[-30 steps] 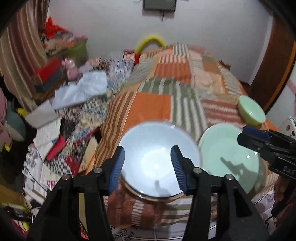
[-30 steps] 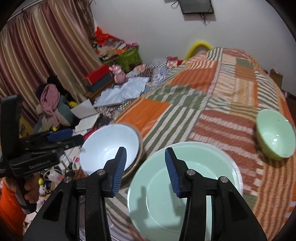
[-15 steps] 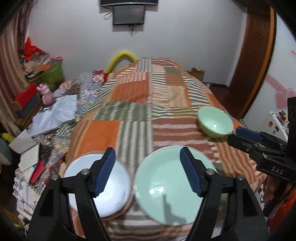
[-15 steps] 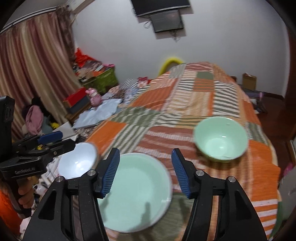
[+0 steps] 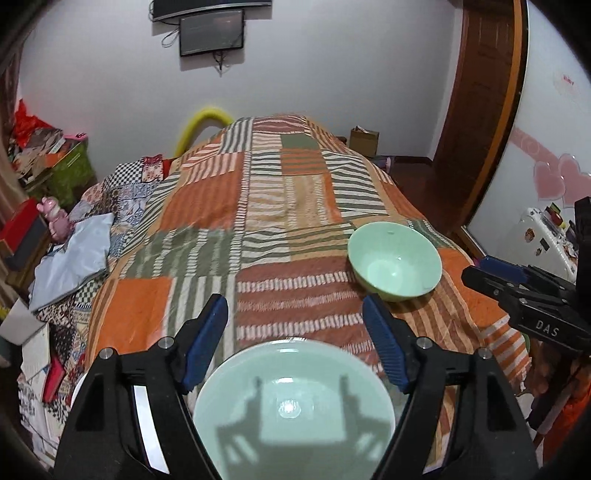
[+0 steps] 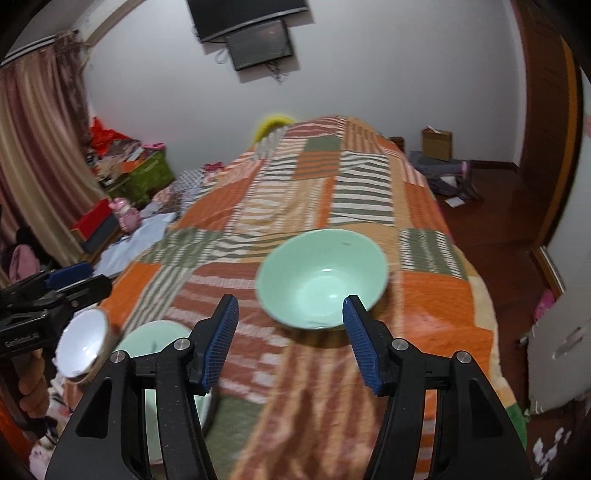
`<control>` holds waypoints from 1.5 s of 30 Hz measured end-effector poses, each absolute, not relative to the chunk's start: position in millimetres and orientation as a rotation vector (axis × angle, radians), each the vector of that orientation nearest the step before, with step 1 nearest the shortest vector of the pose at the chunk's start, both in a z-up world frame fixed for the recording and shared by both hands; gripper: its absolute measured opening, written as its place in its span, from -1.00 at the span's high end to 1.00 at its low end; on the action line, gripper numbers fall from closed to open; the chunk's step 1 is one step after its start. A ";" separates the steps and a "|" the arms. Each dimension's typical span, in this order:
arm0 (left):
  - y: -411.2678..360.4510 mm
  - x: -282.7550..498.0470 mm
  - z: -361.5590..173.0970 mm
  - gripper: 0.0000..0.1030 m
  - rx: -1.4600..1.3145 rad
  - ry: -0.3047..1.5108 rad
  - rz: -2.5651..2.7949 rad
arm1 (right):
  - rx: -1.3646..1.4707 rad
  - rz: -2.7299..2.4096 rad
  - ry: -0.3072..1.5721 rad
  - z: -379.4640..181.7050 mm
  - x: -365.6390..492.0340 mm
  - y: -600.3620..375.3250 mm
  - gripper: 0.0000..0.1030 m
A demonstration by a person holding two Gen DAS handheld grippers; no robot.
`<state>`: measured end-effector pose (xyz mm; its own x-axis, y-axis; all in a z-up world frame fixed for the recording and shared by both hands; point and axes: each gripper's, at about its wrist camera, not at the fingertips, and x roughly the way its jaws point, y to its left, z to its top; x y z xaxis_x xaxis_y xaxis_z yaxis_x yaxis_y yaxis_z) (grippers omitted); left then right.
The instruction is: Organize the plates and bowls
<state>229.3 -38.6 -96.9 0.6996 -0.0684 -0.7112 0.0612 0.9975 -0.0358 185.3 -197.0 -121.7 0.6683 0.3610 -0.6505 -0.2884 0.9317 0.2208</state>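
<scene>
On the striped patchwork bed, a pale green plate [image 5: 291,410] lies at the near edge, right under my left gripper [image 5: 293,308]. That gripper is open with nothing between its blue pads. A green bowl [image 5: 394,262] stands upright further back on the right. My right gripper [image 6: 291,306] is open and hovers just short of the green bowl [image 6: 321,277], empty. In the right wrist view the plate [image 6: 155,336] is partly hidden behind one finger, and a white bowl [image 6: 83,343] sits left of it at the bed's corner. The left gripper [image 6: 96,280] shows there at the left edge.
The bed [image 5: 288,206] stretches away toward a white wall with a screen [image 5: 211,31]. Left of it lie clothes, books, a pink toy [image 5: 55,218] and a green box [image 6: 142,173]. A wooden door [image 5: 480,96] and dark floor are on the right. A hand [image 6: 31,387] grips the left tool.
Both grippers have swung to the right across the bed and their jaws have widened. The left view moved from the white bowl to the green plate, the right view from the plate to the green bowl.
</scene>
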 end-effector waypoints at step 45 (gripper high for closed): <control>-83.9 346.8 -205.4 0.52 -0.027 1.094 -0.232 | 0.031 0.458 0.989 -191.5 264.7 -197.1 0.62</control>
<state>346.8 -83.9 -205.4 0.4371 -0.1996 -0.8770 0.1732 0.9755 -0.1357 264.7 -197.1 -191.5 0.4627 0.3864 -0.7979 -0.3586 0.9047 0.2302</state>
